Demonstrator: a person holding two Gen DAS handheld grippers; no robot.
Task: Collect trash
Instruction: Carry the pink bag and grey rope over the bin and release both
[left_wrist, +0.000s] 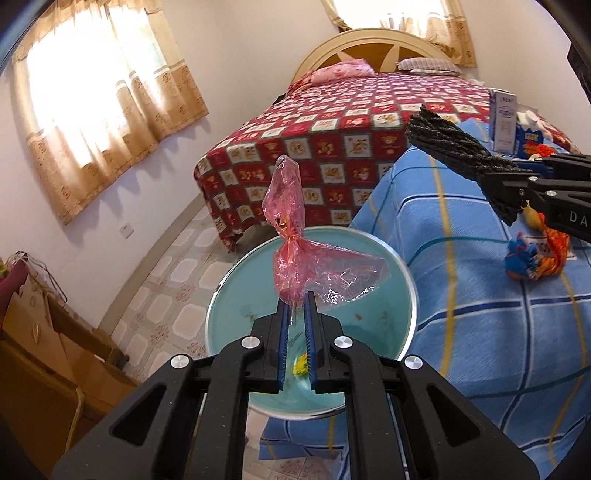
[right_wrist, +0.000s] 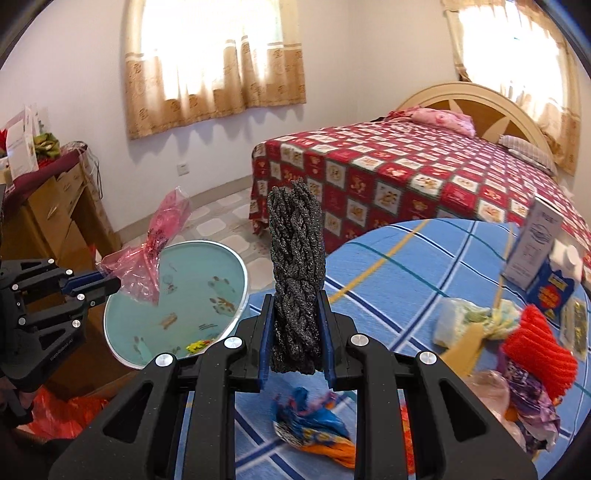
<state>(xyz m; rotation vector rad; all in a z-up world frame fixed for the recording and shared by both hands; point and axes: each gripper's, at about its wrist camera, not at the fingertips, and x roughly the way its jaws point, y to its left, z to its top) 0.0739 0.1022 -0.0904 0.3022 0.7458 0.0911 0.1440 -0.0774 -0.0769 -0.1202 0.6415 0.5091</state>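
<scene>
My left gripper (left_wrist: 296, 301) is shut on a crumpled pink plastic wrapper (left_wrist: 295, 251), held up over a round teal bin (left_wrist: 369, 306). The right wrist view shows that gripper (right_wrist: 107, 282) at the left with the pink wrapper (right_wrist: 147, 254) above the bin (right_wrist: 122, 343). My right gripper (right_wrist: 295, 299) is shut on a dark grey braided bundle (right_wrist: 295, 266) that stands upright between its pads. In the left wrist view the same bundle (left_wrist: 454, 151) juts in from the right edge. A small yellow scrap (left_wrist: 300, 366) lies inside the bin.
A table with a blue checked cloth (right_wrist: 406, 266) holds a white carton (right_wrist: 532, 243), a red knitted piece (right_wrist: 539, 350), colourful wrappers (right_wrist: 314, 432) and other litter. Behind stands a bed with a red patterned cover (left_wrist: 332, 129). A wooden cabinet (right_wrist: 55, 214) lines the left wall.
</scene>
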